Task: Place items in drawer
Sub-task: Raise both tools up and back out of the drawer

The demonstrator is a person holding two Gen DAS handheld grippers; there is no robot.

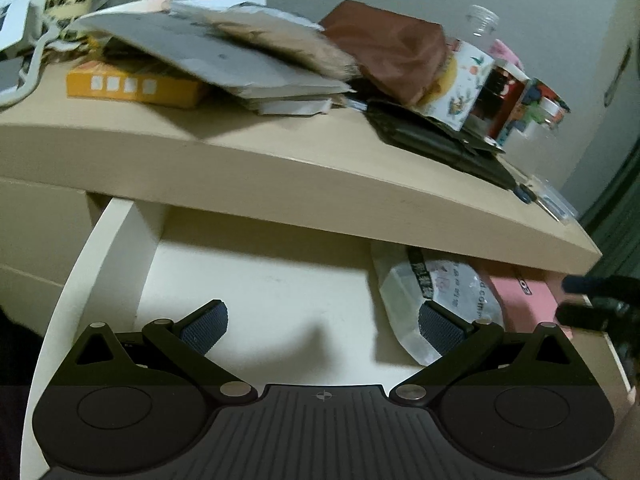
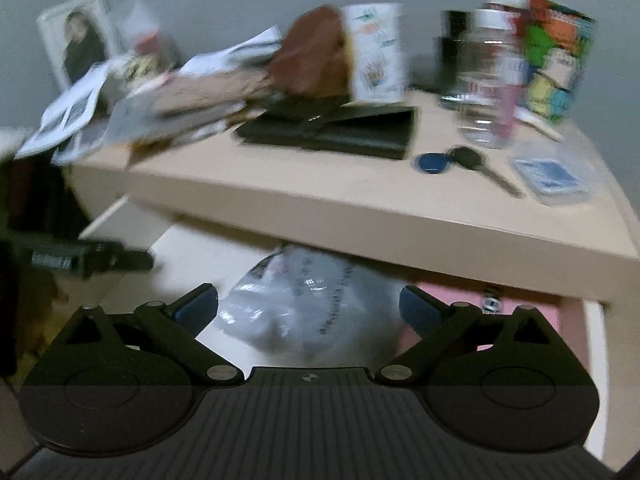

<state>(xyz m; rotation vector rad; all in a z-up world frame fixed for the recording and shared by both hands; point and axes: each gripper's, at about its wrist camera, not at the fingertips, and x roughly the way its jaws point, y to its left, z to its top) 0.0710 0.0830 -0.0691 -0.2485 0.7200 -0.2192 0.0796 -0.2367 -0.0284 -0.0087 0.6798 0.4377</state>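
The white drawer (image 1: 120, 248) stands pulled out under the beige tabletop (image 1: 280, 160). Inside it lie a clear plastic bag (image 1: 436, 284) and a pink box (image 1: 524, 296) at the right. My left gripper (image 1: 322, 326) hovers open over the drawer's bare floor, nothing between its fingers. My right gripper (image 2: 308, 308) is open too, held above the same plastic bag (image 2: 304, 304) and pink box (image 2: 532, 312), touching neither. On the tabletop (image 2: 320, 192) lie a black wallet (image 2: 340, 132), a key with a blue fob (image 2: 460, 162) and a boxed card deck (image 2: 552, 176).
A heap of papers (image 1: 224, 56), an orange box (image 1: 132, 88), a brown pouch (image 1: 392, 48) and cups crowd the tabletop. A clear jar (image 2: 488, 80) and a colourful cup (image 2: 556, 60) stand at the right. The other gripper's fingers (image 1: 592, 300) show at the right edge.
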